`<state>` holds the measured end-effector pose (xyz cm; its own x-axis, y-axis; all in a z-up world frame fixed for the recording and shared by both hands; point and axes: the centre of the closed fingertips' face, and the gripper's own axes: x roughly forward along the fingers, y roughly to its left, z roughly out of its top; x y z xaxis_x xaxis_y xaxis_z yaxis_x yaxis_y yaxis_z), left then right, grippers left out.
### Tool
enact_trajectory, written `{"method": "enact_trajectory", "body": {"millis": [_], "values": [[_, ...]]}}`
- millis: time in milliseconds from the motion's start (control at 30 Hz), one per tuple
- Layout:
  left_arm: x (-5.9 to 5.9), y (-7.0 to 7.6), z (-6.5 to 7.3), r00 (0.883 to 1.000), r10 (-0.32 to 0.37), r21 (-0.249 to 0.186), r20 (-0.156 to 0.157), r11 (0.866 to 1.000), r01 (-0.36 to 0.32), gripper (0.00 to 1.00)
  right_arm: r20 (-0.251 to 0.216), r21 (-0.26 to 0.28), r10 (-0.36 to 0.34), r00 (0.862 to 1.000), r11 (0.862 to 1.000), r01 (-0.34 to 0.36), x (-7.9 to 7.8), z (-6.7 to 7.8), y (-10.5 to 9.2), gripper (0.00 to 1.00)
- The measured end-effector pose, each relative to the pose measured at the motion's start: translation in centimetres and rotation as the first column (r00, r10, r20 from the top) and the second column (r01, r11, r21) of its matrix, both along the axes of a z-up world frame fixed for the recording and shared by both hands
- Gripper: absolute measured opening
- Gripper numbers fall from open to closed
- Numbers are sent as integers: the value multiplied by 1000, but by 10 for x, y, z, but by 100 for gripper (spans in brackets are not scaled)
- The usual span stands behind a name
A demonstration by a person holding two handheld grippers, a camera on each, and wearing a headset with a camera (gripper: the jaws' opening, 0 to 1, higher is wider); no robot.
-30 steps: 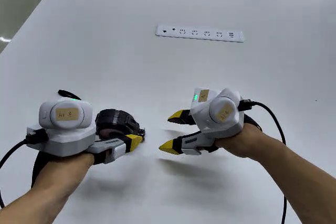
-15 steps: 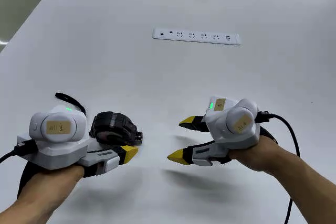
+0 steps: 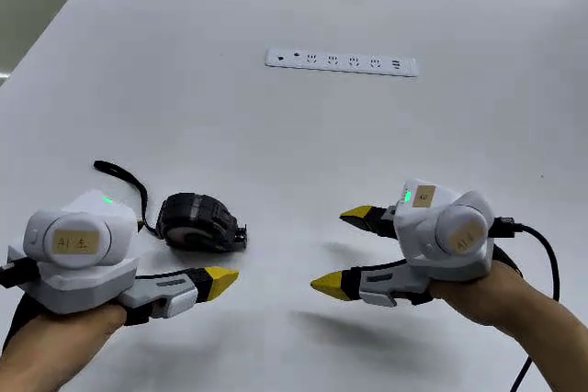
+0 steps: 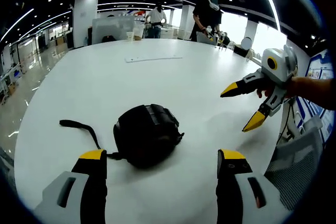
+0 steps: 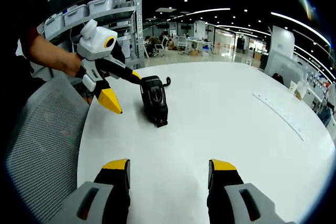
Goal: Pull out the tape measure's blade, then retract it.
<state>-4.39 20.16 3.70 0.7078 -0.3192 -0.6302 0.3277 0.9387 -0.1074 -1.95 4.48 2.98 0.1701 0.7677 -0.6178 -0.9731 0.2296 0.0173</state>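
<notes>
The tape (image 3: 195, 222) lies loose on its side on the smooth white table (image 3: 276, 135), and nothing holds it. This is probably the main risk. If the left gripper (image 5: 126, 93) closes off the middle of the round black case, the case may slide or turn away instead of being caught. The strap (image 3: 124, 181) lies curled on the table to the left of the case and could get caught between a jaw and the case. The blade's tip seems to be the small part that points toward the right gripper (image 3: 338, 250). It is small and low, so a pinch there may miss or slip. If the tip slips out once the blade is drawn, the blade would likely snap back.

The left jaws are spread wide and are empty, and the tape sits just in front of them without touching. The right jaws are also well spread and hold nothing, well apart from the tape.
</notes>
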Motion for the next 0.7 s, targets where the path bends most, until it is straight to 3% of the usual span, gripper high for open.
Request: {"method": "enact_trajectory", "body": {"millis": [200, 367, 700], "values": [[-6, 1, 3, 999, -40, 16, 21, 999, 40, 86, -3, 15, -53, 999, 998, 53, -4, 1, -13, 66], [-12, 0, 7, 998, -60, 4, 37, 998, 60, 88, -1, 37, -99, 995, 994, 99, -6, 4, -20, 73], [-22, -3, 19, 989, -109, -18, 101, 994, 112, 95, -22, 103, -182, 983, 978, 183, -20, 9, -29, 80]]}}
